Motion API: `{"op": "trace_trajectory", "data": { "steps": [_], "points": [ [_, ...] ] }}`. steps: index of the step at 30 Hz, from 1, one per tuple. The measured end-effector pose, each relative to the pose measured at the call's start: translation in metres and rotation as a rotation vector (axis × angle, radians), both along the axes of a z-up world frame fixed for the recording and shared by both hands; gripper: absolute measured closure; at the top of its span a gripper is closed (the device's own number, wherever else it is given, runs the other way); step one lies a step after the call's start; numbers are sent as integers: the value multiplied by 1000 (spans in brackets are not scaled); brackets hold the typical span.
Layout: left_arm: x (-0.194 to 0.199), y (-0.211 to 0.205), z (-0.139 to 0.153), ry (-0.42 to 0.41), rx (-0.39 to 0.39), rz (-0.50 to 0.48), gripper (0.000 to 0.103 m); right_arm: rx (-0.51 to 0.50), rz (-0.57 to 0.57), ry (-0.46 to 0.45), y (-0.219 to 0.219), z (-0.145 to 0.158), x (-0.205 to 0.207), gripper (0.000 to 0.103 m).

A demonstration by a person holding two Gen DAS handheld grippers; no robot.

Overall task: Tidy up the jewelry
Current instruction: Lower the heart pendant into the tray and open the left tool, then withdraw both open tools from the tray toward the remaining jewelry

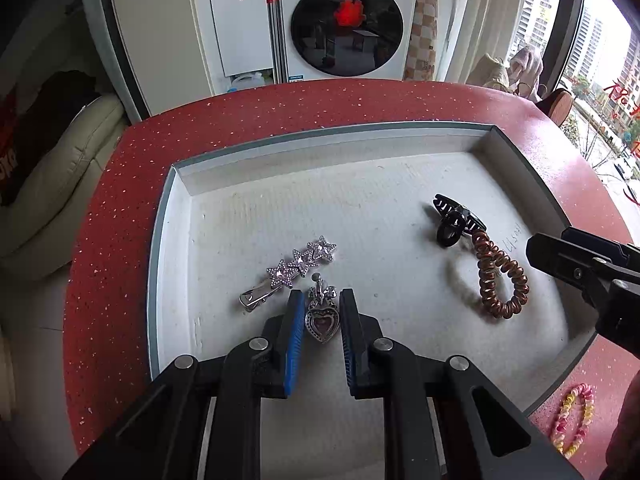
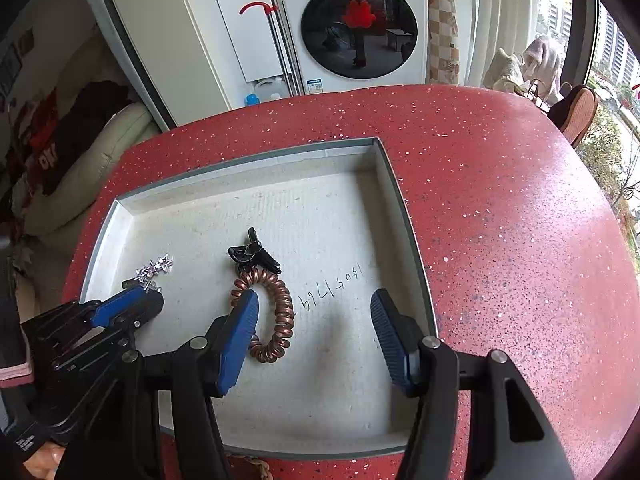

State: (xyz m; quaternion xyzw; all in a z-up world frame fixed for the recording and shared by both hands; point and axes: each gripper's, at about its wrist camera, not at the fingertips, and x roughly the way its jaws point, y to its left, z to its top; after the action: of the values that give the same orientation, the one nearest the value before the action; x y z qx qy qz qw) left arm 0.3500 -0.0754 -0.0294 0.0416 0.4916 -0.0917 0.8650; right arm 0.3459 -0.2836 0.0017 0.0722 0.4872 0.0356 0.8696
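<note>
A shallow white tray (image 1: 176, 216) (image 2: 404, 216) lies on a red speckled table (image 1: 112, 248) (image 2: 500, 200). My left gripper (image 1: 321, 316) (image 2: 138, 304) is shut on a heart pendant (image 1: 321, 320) low over the tray floor. Just left of it lies a silver star hair clip (image 1: 298, 266) (image 2: 155, 267). A black claw clip (image 1: 456, 220) (image 2: 254, 254) touches a copper coil hair tie (image 1: 500, 280) (image 2: 284, 308). My right gripper (image 2: 314, 320) (image 1: 556, 248) stands open above the tray floor. Its left finger is in front of the coil tie's left side; no pad presses on it.
A pink and yellow bracelet (image 1: 572, 420) lies on the table outside the tray's near right corner. Handwriting (image 2: 332, 288) marks the tray floor. Beyond the table stand a washing machine (image 1: 344, 20), a red-handled mop (image 1: 276, 20) and a cream sofa (image 1: 60, 168).
</note>
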Motion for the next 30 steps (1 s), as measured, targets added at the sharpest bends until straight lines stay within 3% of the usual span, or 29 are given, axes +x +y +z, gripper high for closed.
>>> {"op": "trace_trajectory", "data": {
  "steps": [17, 18, 19, 20, 22, 27, 29, 30],
  "points": [
    [-7, 5, 25, -52, -35, 16, 66, 90, -17, -90, -7, 30, -35, 40],
    [-7, 6, 27, -57, -36, 20, 57, 93, -19, -91, -8, 31, -36, 40],
    [-7, 8, 29, -60, -38, 28, 13, 94, -22, -92, -9, 31, -37, 40],
    [-8, 10, 31, -72, -39, 46, 0, 94, -24, -93, -10, 32, -39, 40],
    [-13, 13, 38, -118, -46, 59, 0, 92, -28, -93, -11, 33, -41, 40],
    [-19, 13, 48, -135, -42, 60, 0, 96, -39, -93, -14, 36, -46, 40],
    [-24, 15, 53, -147, -45, 68, 0, 102, -35, -96, -13, 38, -48, 36],
    [-27, 17, 55, -150, -47, 72, 0, 105, -32, -99, -12, 39, -49, 29]
  ]
}}
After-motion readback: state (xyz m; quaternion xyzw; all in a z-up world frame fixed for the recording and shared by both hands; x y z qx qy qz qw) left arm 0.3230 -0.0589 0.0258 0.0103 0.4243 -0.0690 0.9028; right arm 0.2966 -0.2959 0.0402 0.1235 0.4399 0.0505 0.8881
